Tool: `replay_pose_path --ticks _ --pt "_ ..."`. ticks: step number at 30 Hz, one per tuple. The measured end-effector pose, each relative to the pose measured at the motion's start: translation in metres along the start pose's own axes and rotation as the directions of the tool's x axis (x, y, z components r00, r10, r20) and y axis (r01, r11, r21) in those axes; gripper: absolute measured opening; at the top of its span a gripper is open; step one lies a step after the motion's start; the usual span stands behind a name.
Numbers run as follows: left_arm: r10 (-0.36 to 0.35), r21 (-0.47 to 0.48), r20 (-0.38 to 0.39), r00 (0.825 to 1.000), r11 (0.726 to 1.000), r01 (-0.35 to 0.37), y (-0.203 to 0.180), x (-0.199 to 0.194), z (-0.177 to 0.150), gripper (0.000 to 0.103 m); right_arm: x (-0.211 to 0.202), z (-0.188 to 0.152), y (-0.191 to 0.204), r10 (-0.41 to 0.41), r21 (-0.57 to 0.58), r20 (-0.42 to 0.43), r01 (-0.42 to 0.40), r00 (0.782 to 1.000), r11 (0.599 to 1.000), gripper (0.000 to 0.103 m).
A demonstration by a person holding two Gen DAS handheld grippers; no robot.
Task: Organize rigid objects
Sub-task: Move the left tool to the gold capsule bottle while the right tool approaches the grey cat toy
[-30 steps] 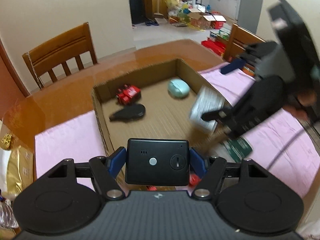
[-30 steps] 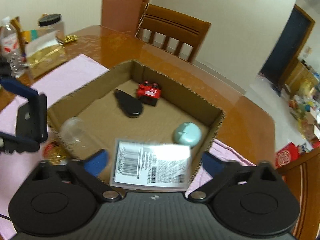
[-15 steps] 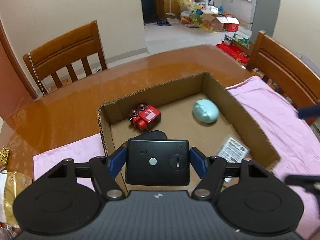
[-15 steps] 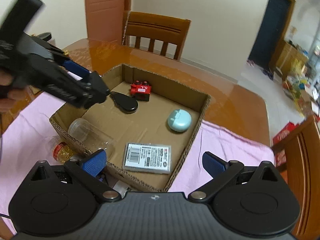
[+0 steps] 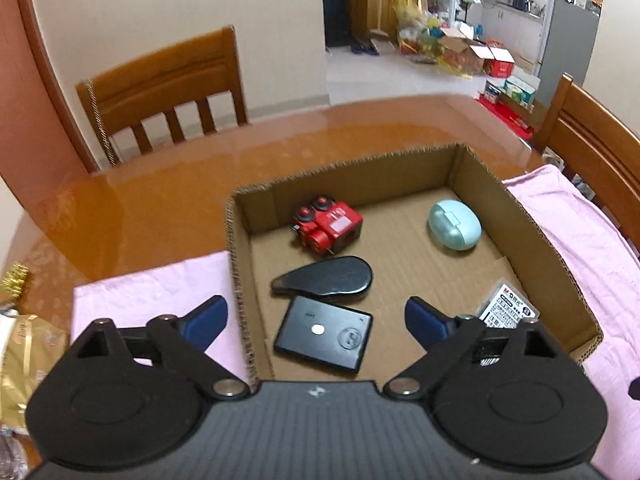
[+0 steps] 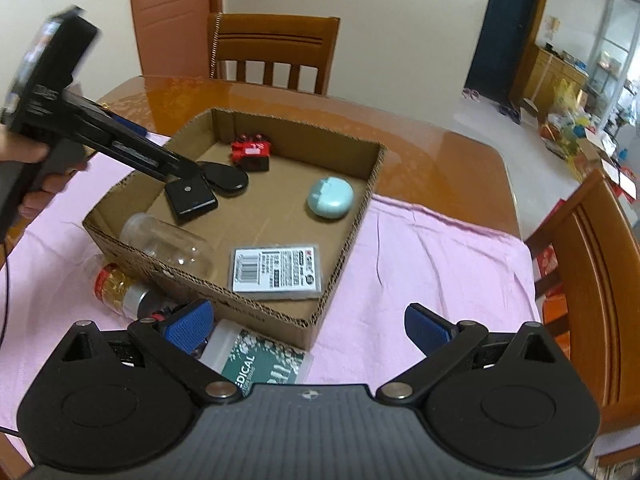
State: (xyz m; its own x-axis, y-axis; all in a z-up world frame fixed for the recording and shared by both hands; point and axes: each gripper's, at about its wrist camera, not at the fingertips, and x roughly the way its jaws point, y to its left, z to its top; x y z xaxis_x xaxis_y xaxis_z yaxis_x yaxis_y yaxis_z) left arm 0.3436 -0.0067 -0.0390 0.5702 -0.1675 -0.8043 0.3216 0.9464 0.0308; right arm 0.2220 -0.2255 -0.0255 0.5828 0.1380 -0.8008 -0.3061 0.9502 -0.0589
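In the left wrist view, the white labelled card pack near the right wall of the brown corrugated cardboard box is partly covered by the left tool's right arm; its print is too small to read. In the right wrist view, the clear plastic jar lies half behind the box's near wall, and the green-labelled white case on the counter's pink cloth sits partly under the right tool. The left tool's body is motion-blurred there.

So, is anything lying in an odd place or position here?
Yes. A clear jar lies on its side across the near-left wall of the cardboard box, partly inside. A gold-filled bottle lies toppled on the pink cloth beside it.
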Motion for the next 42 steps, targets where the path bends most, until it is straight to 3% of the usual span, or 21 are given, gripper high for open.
replay_pose_path --ticks 8,15,26,29,34,38,42 --pt "0.052 0.013 0.077 0.996 0.999 -0.053 -0.002 -0.043 -0.018 0.101 0.006 -0.019 0.008 -0.041 0.053 -0.022 0.043 0.999 0.998 0.103" --pt "0.061 -0.026 0.103 0.993 0.998 -0.058 -0.012 -0.074 -0.057 0.102 0.011 -0.046 0.019 -0.049 0.088 -0.057 0.054 0.997 0.995 0.103" --pt "-0.002 -0.106 0.020 1.000 0.994 0.004 -0.035 -0.076 -0.121 0.102 0.044 -0.079 0.039 -0.047 0.099 -0.132 0.061 0.990 0.993 0.103" --pt "0.003 -0.111 0.009 1.000 0.994 -0.002 -0.038 -0.077 -0.132 0.102 0.040 -0.082 0.045 -0.010 0.103 -0.146 0.025 0.989 0.994 0.103" --pt "0.007 -0.102 0.007 1.000 0.995 -0.006 -0.038 -0.077 -0.140 0.102 0.032 -0.093 0.059 0.019 0.080 -0.181 -0.005 0.983 0.997 0.103" --pt "0.014 -0.075 0.014 1.000 0.997 -0.013 -0.038 -0.076 -0.143 0.102 0.029 -0.105 0.061 0.091 0.111 -0.230 -0.066 0.969 0.992 0.103" --pt "-0.007 -0.071 0.011 1.000 0.997 0.008 -0.036 -0.072 -0.146 0.102 0.031 -0.117 0.067 0.032 0.080 -0.254 -0.012 0.967 0.997 0.103"
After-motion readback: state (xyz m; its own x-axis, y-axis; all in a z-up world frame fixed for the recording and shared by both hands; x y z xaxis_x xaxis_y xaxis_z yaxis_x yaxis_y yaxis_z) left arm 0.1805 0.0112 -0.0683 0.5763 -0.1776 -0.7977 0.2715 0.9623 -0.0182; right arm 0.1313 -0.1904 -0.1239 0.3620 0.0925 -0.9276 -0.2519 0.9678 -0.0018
